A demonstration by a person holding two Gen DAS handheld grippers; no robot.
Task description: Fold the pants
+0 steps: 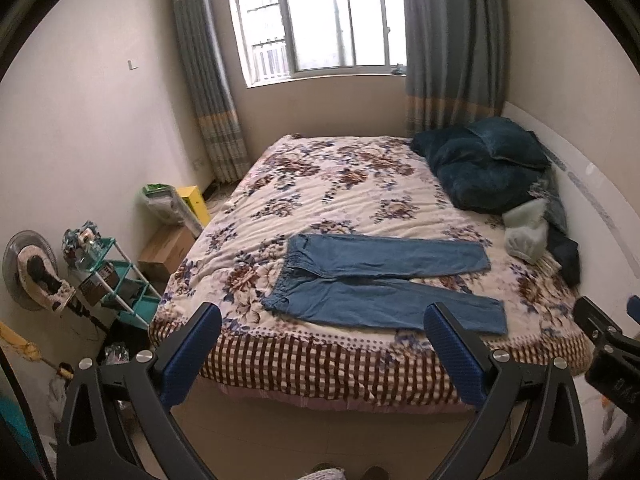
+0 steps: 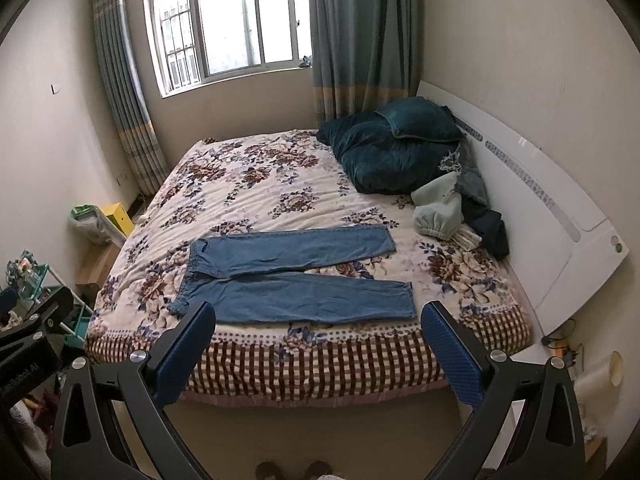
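Observation:
Blue denim pants (image 1: 380, 276) lie flat on the floral bedspread (image 1: 340, 192), waistband to the left, both legs spread toward the right; they also show in the right wrist view (image 2: 296, 272). My left gripper (image 1: 322, 322) is open and empty, held off the near bed edge in front of the pants. My right gripper (image 2: 318, 322) is open and empty, also short of the bed edge, and part of it shows at the right of the left wrist view (image 1: 608, 344).
Dark teal pillows and a quilt (image 2: 396, 148) and pale clothes (image 2: 440, 212) lie at the headboard (image 2: 540, 192) on the right. A teal shelf rack (image 1: 120, 280), boxes (image 1: 168, 248) and a fan (image 1: 32, 272) stand on the floor to the left.

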